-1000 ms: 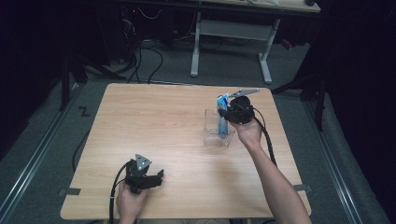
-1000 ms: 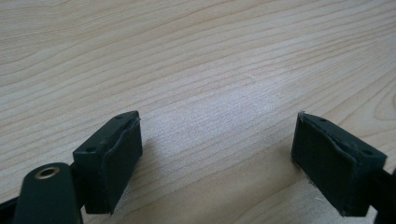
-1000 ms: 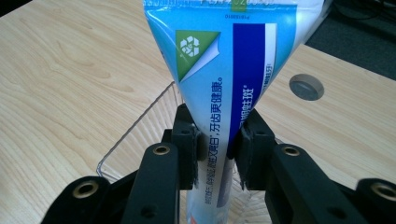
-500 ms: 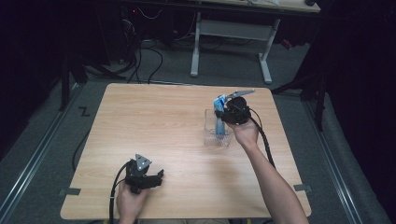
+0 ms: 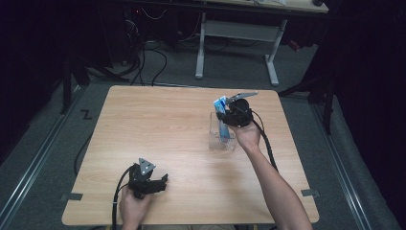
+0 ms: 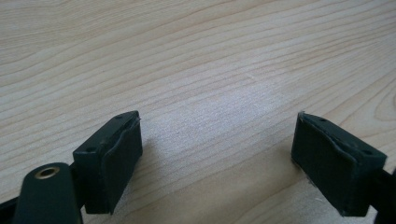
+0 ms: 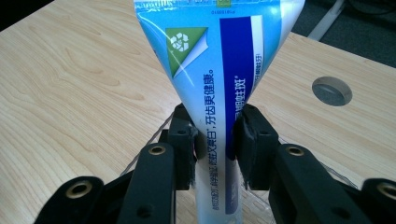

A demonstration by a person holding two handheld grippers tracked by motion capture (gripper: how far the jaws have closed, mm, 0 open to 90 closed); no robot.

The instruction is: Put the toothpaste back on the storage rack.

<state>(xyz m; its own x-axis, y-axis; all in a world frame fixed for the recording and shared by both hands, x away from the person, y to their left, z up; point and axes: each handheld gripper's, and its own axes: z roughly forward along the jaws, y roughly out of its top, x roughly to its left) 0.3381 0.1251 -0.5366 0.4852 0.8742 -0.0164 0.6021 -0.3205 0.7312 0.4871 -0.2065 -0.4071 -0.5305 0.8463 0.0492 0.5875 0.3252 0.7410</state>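
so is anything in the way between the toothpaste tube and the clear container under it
Nothing visible. The right gripper is shut on the toothpaste tube, whose lower end already reaches into the clear container.

Two black handheld grippers, left gripper (image 5: pixel 152 184) and right gripper (image 5: pixel 231 116). Each has a grey triangular top plate, a trailing black cable and brass-ringed screw holes.

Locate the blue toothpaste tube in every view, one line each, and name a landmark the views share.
High view: the toothpaste tube stands right of centre, in the clear container, gripped by the right gripper.
Left gripper view: not in it.
Right gripper view: the tube rises through the middle, between the jaws.
Shared landmark: the wooden table.
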